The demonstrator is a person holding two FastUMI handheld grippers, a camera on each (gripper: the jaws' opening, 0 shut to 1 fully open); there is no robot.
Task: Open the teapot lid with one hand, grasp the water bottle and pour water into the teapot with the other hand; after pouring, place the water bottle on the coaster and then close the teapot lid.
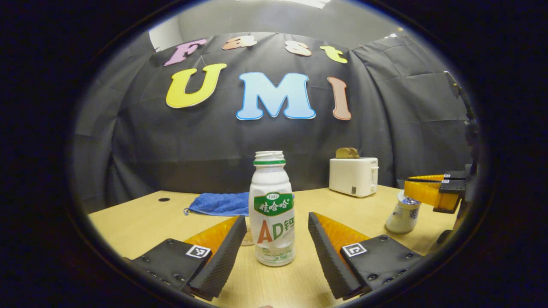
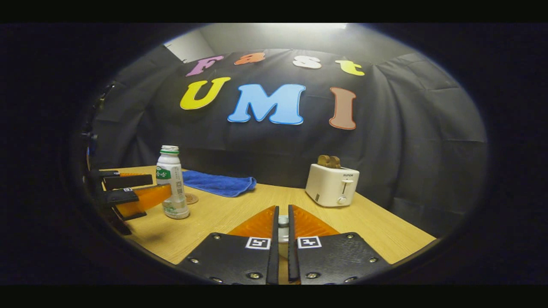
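The left gripper [image 1: 272, 250] stood wide open, its fingers flanking the upright, uncapped water bottle [image 1: 272, 209] without touching it. The bottle stood on the wooden table [image 1: 128, 222], with the coaster [image 2: 191, 198] just behind it. The right gripper [image 2: 282, 231] was nearly closed, its fingers pinching the knob of the teapot lid [image 2: 283, 221]; in the left gripper view it sat atop the small white teapot [image 1: 401, 218]. Farther back lay a blue cloth [image 1: 220, 204] and a white toaster [image 1: 353, 175] holding toast.
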